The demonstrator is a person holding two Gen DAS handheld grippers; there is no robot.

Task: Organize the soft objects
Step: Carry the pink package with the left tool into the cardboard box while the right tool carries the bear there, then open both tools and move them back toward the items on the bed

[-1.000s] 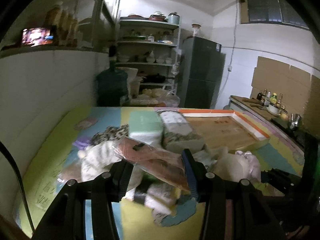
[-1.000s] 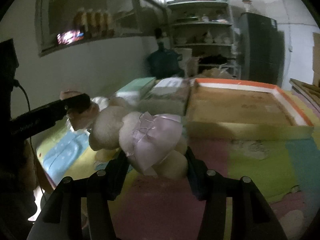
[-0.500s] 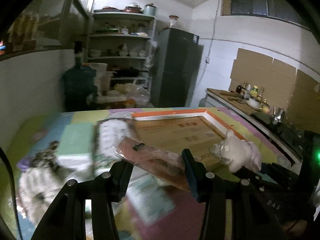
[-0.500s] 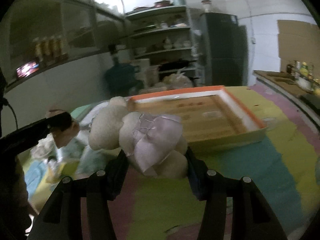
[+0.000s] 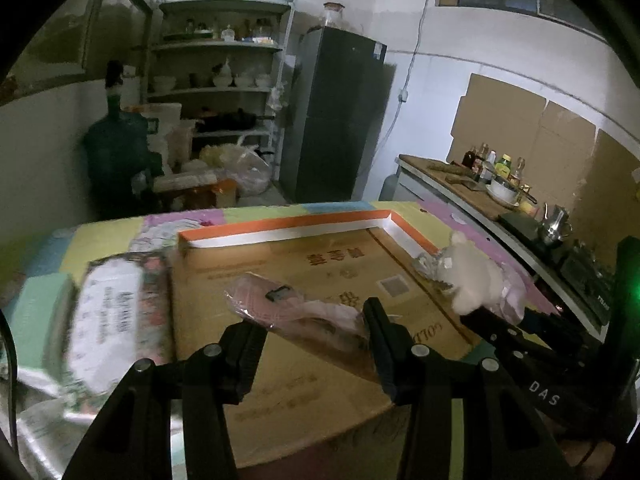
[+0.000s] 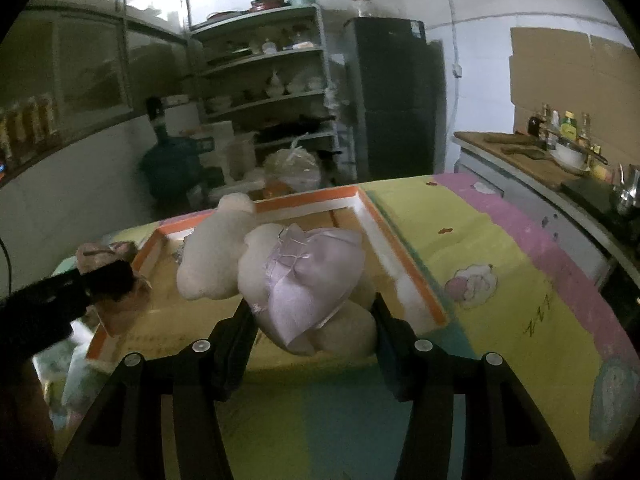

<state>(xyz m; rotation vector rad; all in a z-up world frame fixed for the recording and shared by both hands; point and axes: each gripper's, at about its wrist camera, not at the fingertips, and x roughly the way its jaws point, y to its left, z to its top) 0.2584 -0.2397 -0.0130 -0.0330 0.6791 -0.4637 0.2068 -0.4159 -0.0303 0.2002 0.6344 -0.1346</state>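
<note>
Left gripper (image 5: 316, 332) clamped on pink packet (image 5: 304, 312), right gripper (image 6: 314, 322) clamped on plush toy (image 6: 280, 276), both over the cardboard tray (image 5: 280, 229), toy nearer its right edge.

A shallow orange-rimmed cardboard tray (image 5: 304, 264) lies on the patchwork-covered bench (image 6: 500, 248), with flat printed soft packs (image 5: 116, 316) just left of it. Behind stand white metal shelves (image 5: 224, 92) and a dark tall refrigerator (image 5: 340, 116), shelves to the left.
</note>
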